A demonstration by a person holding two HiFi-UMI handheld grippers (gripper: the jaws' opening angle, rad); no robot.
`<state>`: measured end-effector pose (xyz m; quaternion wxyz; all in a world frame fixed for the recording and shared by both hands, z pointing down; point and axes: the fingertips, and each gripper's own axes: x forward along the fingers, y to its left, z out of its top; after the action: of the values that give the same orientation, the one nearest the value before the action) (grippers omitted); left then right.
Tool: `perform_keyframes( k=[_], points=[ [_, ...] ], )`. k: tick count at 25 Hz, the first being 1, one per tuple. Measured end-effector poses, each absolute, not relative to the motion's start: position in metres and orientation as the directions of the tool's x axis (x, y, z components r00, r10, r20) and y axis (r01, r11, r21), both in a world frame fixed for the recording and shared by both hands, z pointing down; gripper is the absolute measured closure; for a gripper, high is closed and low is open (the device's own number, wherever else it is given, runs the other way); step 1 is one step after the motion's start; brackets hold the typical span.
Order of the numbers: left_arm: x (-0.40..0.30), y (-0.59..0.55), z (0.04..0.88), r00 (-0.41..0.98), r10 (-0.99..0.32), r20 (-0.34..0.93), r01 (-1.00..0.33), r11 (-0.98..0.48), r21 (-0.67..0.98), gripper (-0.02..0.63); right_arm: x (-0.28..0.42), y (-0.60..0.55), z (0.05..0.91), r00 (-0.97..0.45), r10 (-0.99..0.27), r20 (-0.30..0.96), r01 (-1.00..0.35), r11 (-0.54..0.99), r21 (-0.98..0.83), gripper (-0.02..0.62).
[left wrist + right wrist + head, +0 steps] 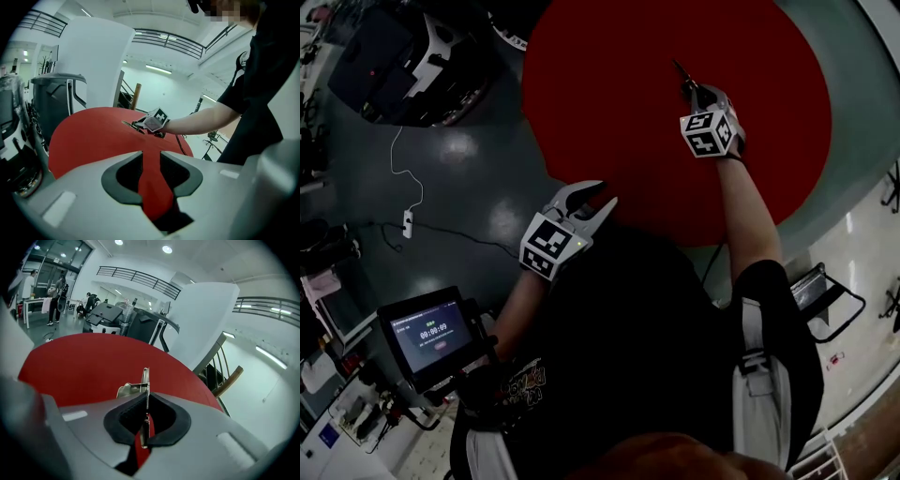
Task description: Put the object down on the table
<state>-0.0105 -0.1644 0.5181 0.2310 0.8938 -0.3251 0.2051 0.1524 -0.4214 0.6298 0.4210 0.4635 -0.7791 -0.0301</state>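
1. Gripping a thin metal piece (146, 380), the right claw (146, 401) has its jaws closed on it, edge-on between the pads.
2. The metal piece is silvery and flat, with a small bent flap to its 9 o'clock side; its tip pokes out past the jaws.
3. From the head view, the piece (681, 71) looks dark and pointed. It sits over the round red counter (609, 94), toward 1 o'clock. Whether it touches the surface cannot be told.
4. The left claw (151, 164) is open and empty, with red counter showing through the gap.
5. Each marker cube (709, 133) bears black-and-white square patterns.
6. A screen (431, 335) at 8 o'clock shows timer-like digits, too small to read surely.
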Motion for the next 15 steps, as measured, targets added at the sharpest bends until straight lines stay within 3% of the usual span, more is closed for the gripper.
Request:
perform_keyframes(
  k=[6,15],
  points=[
    [-0.010,-0.167,0.520,0.694,-0.477,0.539,-0.681,-0.677,0.278,0.482,0.154,-0.450,0.646,-0.152,-0.758,0.635,-0.655,0.558,0.509,0.592],
    [-0.024,-0.170,0.525,0.671,-0.516,0.533,-0.726,-0.600,0.335,0.485,0.142,-0.458,0.679,-0.119,-0.742,0.660,-0.489,0.622,0.611,0.591]
  ],
)
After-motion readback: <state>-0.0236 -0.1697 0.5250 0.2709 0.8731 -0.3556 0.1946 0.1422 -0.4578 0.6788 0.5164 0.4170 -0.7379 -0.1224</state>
